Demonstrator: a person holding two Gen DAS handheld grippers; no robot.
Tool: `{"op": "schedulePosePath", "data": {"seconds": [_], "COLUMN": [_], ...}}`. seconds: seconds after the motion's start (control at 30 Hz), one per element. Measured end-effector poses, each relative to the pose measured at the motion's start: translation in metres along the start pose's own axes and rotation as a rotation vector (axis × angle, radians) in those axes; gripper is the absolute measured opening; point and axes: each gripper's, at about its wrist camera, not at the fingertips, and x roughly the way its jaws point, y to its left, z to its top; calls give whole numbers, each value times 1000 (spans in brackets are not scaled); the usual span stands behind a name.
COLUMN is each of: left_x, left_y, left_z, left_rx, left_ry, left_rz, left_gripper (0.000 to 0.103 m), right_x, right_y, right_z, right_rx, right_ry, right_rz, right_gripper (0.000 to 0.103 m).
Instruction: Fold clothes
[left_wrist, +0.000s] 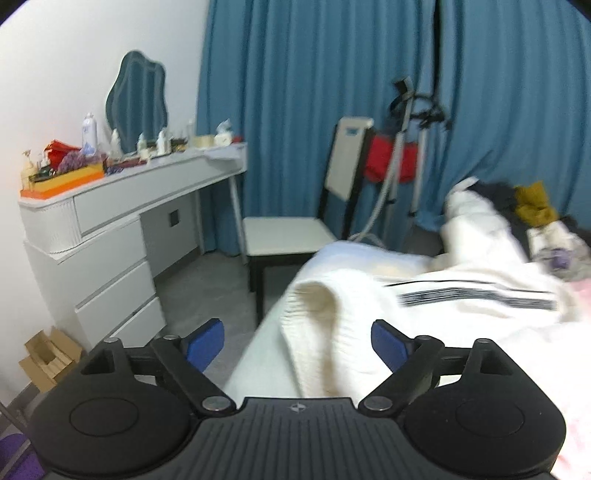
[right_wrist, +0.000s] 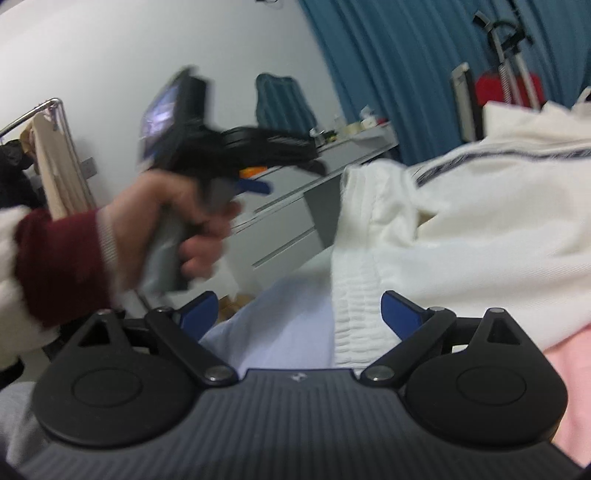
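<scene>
A white garment with a dark stripe (left_wrist: 461, 295) lies rumpled on the bed; its ribbed hem (left_wrist: 314, 332) hangs near the bed's left edge. It also shows in the right wrist view (right_wrist: 480, 221), with the ribbed hem (right_wrist: 354, 295) close in front. My left gripper (left_wrist: 297, 341) is open and empty, its blue pads either side of the hem, a little short of it. My right gripper (right_wrist: 299, 312) is open and empty just before the hem. The left gripper, held in a hand, also shows in the right wrist view (right_wrist: 255, 184), in the air left of the garment.
A white dresser (left_wrist: 110, 236) with bottles and a mirror stands left. A chair (left_wrist: 295, 225) stands by the blue curtain (left_wrist: 332, 92). More clothes (left_wrist: 532, 206) are piled at the far right of the bed. A pink cloth (right_wrist: 576, 369) lies under the garment. Cardboard boxes (left_wrist: 48, 358) sit on the floor.
</scene>
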Motion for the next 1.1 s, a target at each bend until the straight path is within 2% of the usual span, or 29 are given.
{"op": "schedulePosePath", "data": {"seconds": [0.13,0.27,0.4,0.53,0.67,0.8,1.1], "left_x": [-61,-108,-141,-153,-136,-90,73], "left_y": [-33,-80,-126,-169,-224,-283,-444], "left_z": [-10,-26,-41,-50,-54,-49,-33], "left_rx": [4,76,192,252,328,378,397], "left_ry": [-52,-85,-125,-120,-95,-54,12], "left_rz": [-76,-163,-235,-319,-344,-370,-352], "left_gripper": [92,92,92,92,92,91,89], "right_x": [-45,-90,-143,-182,-217,-243,-242], "right_y": [-7,-16,-36,-57,-82,-113,-190], "right_z": [20,41,58,63,62,52,19], "right_rx": [-1,-1,12,1,40,135,208], "right_ry": [-61,-123,-182,-174,-144,-184,-138], "right_rz": [-110,-220,-339,-459,-581,-635,-788], "right_gripper": [96,96,96,96,96,96,96]}}
